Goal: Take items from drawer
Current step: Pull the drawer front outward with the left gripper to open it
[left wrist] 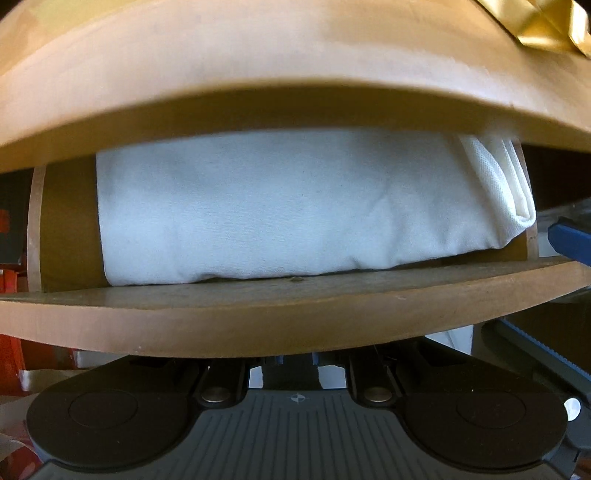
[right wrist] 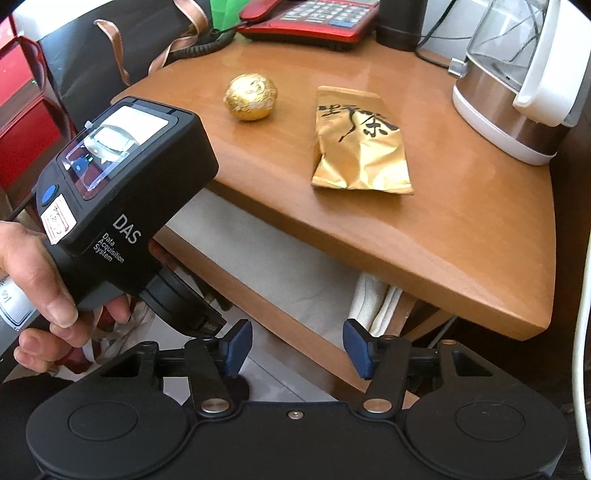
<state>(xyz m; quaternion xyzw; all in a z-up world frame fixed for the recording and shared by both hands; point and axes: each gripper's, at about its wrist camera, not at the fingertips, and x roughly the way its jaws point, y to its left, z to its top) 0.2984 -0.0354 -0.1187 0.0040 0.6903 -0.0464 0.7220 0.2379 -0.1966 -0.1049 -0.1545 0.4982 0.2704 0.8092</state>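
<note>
The wooden drawer (left wrist: 258,306) stands pulled partly out under the tabletop (left wrist: 258,74). A folded white cloth (left wrist: 277,206) lies inside it, with a second folded cream cloth (left wrist: 502,177) at its right end. My left gripper is pressed against the drawer front from below; its fingertips are hidden behind the front panel. In the right wrist view the left gripper's body (right wrist: 125,177) is at the drawer's left, held in a hand. My right gripper (right wrist: 297,349) is open and empty, in front of the drawer (right wrist: 280,295), with the cream cloth (right wrist: 376,299) just beyond it.
On the tabletop (right wrist: 443,240) lie a gold foil ball (right wrist: 250,97) and a gold tea packet (right wrist: 360,142). A kettle (right wrist: 517,81) stands at the right, a red telephone (right wrist: 310,18) at the back. Red boxes (right wrist: 22,122) and a dark bag (right wrist: 92,48) are at the left.
</note>
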